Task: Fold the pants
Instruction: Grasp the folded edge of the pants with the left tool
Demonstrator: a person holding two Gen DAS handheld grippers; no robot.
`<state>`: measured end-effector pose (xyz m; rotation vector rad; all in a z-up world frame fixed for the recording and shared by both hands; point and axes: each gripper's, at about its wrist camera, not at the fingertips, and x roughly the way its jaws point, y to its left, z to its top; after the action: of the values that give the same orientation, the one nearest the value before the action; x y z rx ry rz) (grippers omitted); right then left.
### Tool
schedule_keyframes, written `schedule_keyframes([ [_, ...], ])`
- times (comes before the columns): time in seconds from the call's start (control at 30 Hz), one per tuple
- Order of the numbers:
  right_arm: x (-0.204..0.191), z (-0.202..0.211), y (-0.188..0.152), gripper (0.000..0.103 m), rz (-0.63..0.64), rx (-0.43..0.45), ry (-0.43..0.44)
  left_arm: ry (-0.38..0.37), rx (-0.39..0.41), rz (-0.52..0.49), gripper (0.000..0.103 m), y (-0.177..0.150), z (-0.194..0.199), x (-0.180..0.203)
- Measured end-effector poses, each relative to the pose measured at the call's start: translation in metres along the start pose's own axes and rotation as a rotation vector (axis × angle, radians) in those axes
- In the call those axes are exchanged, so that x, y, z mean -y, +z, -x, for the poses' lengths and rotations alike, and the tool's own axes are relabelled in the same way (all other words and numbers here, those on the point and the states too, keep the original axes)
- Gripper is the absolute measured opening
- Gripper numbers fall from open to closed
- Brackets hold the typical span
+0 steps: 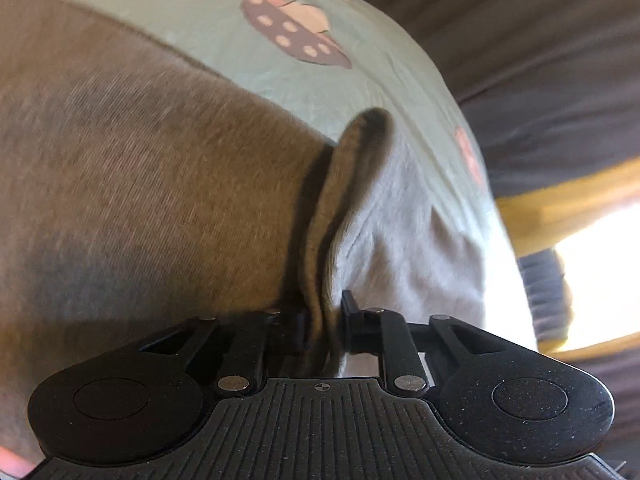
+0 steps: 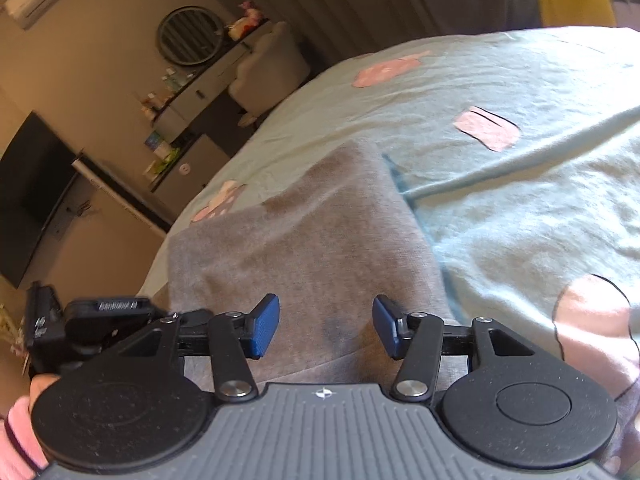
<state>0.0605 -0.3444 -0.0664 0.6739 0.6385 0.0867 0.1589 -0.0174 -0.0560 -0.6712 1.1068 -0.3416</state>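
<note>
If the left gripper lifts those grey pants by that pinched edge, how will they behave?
Likely floppy: the pants already bunch into a soft ridge between the left gripper. Probably light, thin knit. They should drag rather than slide freely on the wrinkled bedsheet.

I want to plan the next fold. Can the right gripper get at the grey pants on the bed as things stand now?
Probably yes. The right gripper is open with nothing between its pads, and the grey pants lie flat directly ahead of it on the mint bedsheet, with nothing on top.

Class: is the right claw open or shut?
Open. The right claw has its blue pads apart above the grey pants, gripping nothing.
</note>
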Motion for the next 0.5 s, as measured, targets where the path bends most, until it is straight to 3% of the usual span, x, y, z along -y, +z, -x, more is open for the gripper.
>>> schedule_keyframes([
  [0.07,-0.006,0.001,-0.002,0.053,0.03,0.003,-0.006,-0.044,0.014,0.035,0.016,0.002,0.007,-0.004],
  [0.13,-0.011,0.001,-0.004,0.051,0.047,0.0,-0.027,-0.045,0.037,-0.008,0.015,0.001,0.017,0.001],
  [0.2,-0.012,0.003,-0.005,0.031,0.046,0.003,-0.031,-0.039,0.05,-0.065,0.015,0.0,0.027,0.01],
  [0.23,-0.011,0.005,-0.005,0.03,0.042,0.009,-0.03,-0.041,0.061,-0.092,0.014,-0.001,0.033,0.015],
  [0.4,-0.011,0.01,-0.006,0.03,0.046,0.02,-0.037,-0.039,0.142,-0.185,0.014,0.001,0.066,0.021],
  [0.5,-0.014,0.005,-0.006,0.03,0.069,-0.012,-0.055,0.032,0.123,-0.22,0.015,0.0,0.069,0.009],
])
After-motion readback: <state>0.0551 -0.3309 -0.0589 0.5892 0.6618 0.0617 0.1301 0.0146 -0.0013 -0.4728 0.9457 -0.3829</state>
